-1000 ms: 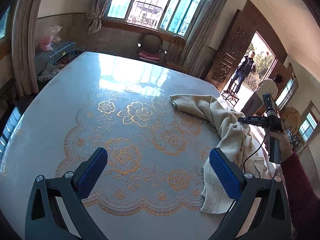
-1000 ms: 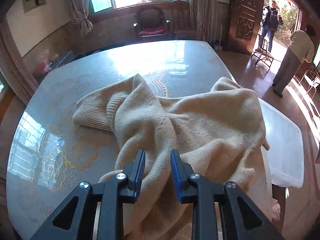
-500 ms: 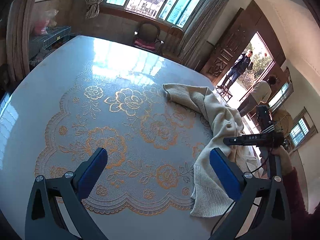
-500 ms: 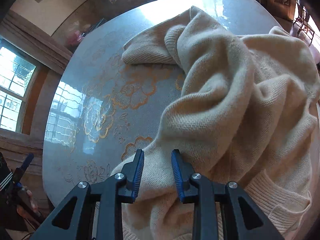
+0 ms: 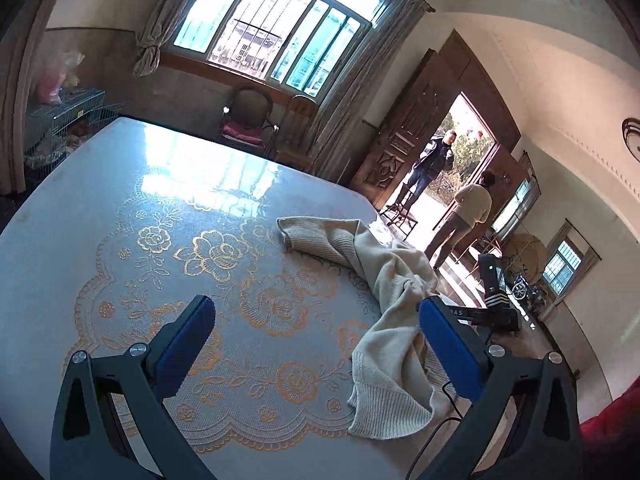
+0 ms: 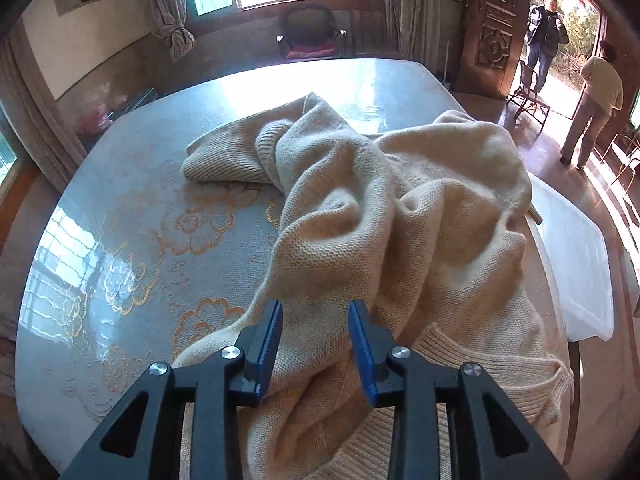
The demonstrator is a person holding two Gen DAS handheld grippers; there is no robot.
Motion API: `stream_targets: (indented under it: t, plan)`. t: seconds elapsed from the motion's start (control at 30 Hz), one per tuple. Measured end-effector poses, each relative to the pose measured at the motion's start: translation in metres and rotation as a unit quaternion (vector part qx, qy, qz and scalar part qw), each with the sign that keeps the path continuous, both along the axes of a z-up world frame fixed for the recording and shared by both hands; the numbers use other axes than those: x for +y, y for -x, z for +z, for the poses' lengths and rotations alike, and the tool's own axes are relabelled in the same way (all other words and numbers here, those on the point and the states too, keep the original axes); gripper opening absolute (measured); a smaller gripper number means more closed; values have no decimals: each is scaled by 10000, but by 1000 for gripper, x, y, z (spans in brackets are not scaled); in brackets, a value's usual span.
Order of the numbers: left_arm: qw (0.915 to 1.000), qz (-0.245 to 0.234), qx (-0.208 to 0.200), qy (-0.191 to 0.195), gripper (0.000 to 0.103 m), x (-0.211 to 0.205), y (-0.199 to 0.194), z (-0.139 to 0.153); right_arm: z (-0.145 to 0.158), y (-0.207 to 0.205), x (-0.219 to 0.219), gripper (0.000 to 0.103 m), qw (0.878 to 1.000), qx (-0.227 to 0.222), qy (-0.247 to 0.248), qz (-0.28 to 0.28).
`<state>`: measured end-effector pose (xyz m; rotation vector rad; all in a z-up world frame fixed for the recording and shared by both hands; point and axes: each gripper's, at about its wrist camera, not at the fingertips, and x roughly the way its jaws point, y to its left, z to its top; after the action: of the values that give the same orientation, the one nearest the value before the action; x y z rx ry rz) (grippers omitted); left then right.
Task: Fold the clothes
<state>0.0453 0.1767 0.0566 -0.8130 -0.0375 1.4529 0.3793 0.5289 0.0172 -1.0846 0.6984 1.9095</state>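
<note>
Only the right wrist view shows the white plastic bin (image 6: 576, 264) beside the table's right edge, and how the cream knit sweater (image 6: 400, 216) bunches in thick folds over that side of the table (image 6: 120, 208). Only the left wrist view shows the right gripper from outside, a black tool at the table's far right edge, and a red sleeve (image 5: 612, 428) in the lower right corner.

The sweater lies crumpled on the right part of the lace-patterned tablecloth (image 5: 248, 304), one ribbed sleeve stretched toward the table's middle. The right gripper (image 6: 315, 322) hovers directly over a fold of it; its jaws have just been opening and stand narrowly apart, knit showing between them, the pads not pressing. The left gripper (image 5: 316, 332) stands wide with nothing held, over bare tablecloth, the sweater's ribbed hem just beside its right finger.

One sweater, two grippers, one bin, two people (image 6: 592, 96) at the open doorway.
</note>
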Motion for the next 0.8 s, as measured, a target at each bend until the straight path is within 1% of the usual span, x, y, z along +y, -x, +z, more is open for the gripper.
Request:
stream_targets:
  t: [0.03,0.1,0.13,0.17,0.2,0.23,0.27,0.3,0.33,0.37,0.4,0.47,0.53,0.57,0.63,0.67,0.73,0.8]
  plan:
    - [10000,-26,-71,-63,103,0,1,1,-9,11,2,39,9996,-271,47,39]
    - [9999,51,-8,-158,103,-1,-1,3,-27,34,6,43,9965,-816,142,117]
    - [9998,125,65,-163,103,-2,-2,3,-38,42,8,43,9947,-1000,231,113]
    - [9998,134,65,-144,103,0,-2,2,-49,49,10,46,9924,-1183,320,108]
    - [9998,127,47,-119,103,1,-2,1,-52,56,10,46,9914,-1285,205,159]
    - [9999,121,29,-94,103,3,-1,-1,-51,58,13,46,9945,-979,356,80]
    - [9999,117,-12,-89,103,4,0,-3,-48,56,19,46,9961,-163,859,124]
    - [9999,119,-41,-77,103,4,1,-5,-52,56,20,36,9801,937,1706,401]
    - [9999,141,-57,-60,103,4,2,-6,-55,56,21,34,9439,2021,2523,673]
    - [9998,190,-76,-82,103,4,4,-7,-62,71,4,34,9236,2131,2961,1175]
    - [9997,216,-93,-84,103,4,6,-8,-63,86,-16,37,9413,1544,2626,1453]
    - [9996,254,-124,-73,103,3,10,-9,-74,97,-44,39,9459,1177,2628,1496]
    - [9994,307,-103,-86,103,-1,14,-9,-67,95,-65,37,9180,1831,2948,1922]
    - [9993,345,-58,-111,103,-3,16,-8,-54,88,-70,37,9275,1810,2644,1926]
    - [9987,471,65,-180,103,-8,18,-8,-24,60,-64,40,9275,2270,2357,1806]
    - [9983,544,91,-191,103,-8,18,-8,-8,40,-58,44,9287,2523,2145,1670]
    - [9979,598,173,-192,103,-4,16,-8,20,-2,-45,45,9288,2997,1697,1366]
    - [9976,596,207,-270,103,4,10,-7,37,-46,-31,47,9234,3501,1284,908]
